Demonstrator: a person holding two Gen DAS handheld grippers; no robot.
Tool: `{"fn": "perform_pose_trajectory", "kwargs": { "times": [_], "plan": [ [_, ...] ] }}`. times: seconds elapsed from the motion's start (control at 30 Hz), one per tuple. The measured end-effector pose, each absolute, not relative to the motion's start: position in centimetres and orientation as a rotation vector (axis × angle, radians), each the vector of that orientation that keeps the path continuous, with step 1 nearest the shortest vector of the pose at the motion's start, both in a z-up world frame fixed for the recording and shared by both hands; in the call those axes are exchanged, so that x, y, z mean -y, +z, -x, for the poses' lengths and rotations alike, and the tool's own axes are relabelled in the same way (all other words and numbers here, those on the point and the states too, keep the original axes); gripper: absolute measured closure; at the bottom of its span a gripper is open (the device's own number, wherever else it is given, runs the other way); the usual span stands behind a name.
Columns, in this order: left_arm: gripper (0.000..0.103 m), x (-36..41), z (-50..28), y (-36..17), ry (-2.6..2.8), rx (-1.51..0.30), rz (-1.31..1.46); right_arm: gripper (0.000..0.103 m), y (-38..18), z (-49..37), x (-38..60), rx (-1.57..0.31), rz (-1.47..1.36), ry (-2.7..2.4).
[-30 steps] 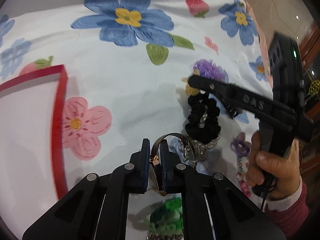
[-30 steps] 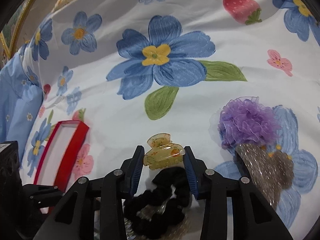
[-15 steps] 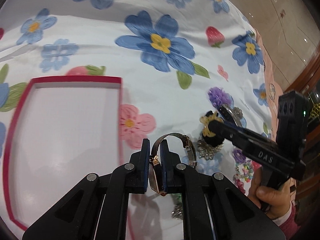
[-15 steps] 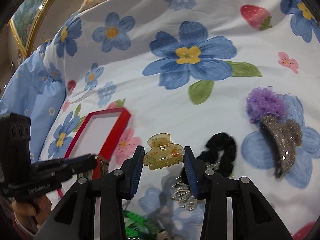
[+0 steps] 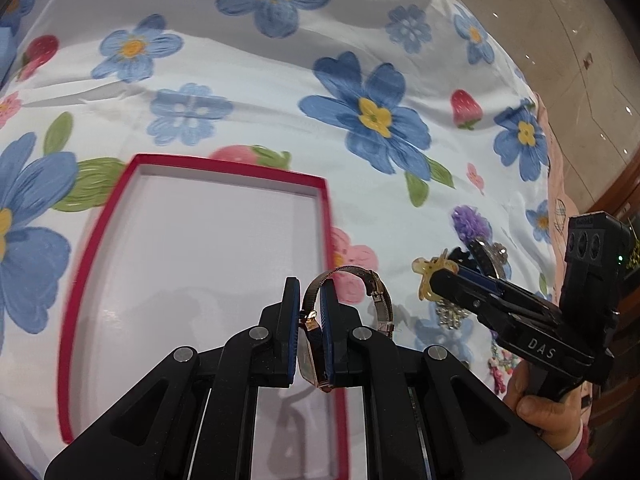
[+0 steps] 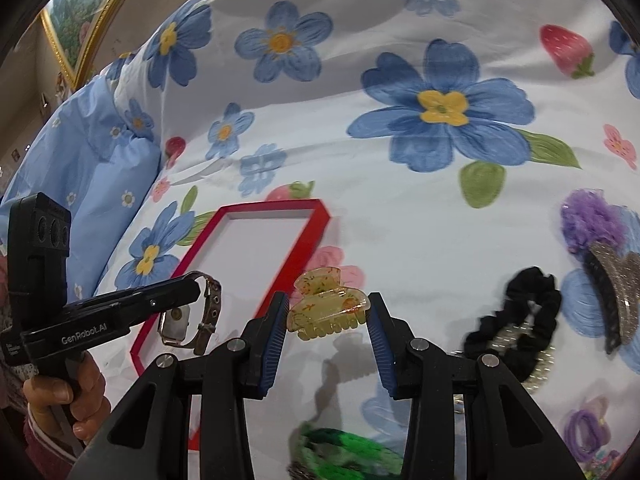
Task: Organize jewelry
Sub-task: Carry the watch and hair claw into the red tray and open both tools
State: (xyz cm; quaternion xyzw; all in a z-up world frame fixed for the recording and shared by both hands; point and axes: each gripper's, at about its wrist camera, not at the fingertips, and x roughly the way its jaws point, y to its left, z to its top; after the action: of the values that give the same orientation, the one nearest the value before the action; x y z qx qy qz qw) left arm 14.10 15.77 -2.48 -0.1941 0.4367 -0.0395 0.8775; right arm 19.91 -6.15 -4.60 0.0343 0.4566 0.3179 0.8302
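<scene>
My left gripper [image 5: 310, 312] is shut on a rose-gold wristwatch [image 5: 348, 300] with a mesh strap and holds it above the right edge of the red-rimmed box [image 5: 132, 168] with a white floor. The watch also shows in the right wrist view [image 6: 188, 320]. My right gripper [image 6: 328, 320] is shut on a yellow translucent claw clip [image 6: 326, 308] and holds it in the air to the right of the box [image 6: 308, 240]. The clip also shows in the left wrist view [image 5: 430, 272].
On the floral bedsheet [image 6: 400, 208] lie a black scrunchie [image 6: 516, 320], a purple scrunchie [image 6: 590, 224], a glittery hair clip [image 6: 616, 292], a green item [image 6: 344, 456] and purple hair ties [image 6: 588, 428]. A blue pillow [image 6: 80, 160] lies at the left.
Both grippers have risen and moved left toward the red box with the watch and the claw clip in them. The box now fills more of the left wrist view.
</scene>
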Motion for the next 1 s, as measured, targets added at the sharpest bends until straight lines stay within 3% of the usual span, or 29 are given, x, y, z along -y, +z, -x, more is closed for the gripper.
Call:
{"fn": "perform_pose_trajectory", "kwargs": {
  "times": [0.5, 1.0],
  "plan": [
    [0.094, -23.1, -15.4, -5.2, 0.047, -0.943, 0.426, 0.063, -5.5, -20.3, -2.6, -0.988, 0.007, 0.795],
    [0.094, -26.5, -19.6, -9.6, 0.148, -1.046, 0.403, 0.063, -10.2, -22.2, -8.8, -1.053, 0.216, 0.812]
  ]
}}
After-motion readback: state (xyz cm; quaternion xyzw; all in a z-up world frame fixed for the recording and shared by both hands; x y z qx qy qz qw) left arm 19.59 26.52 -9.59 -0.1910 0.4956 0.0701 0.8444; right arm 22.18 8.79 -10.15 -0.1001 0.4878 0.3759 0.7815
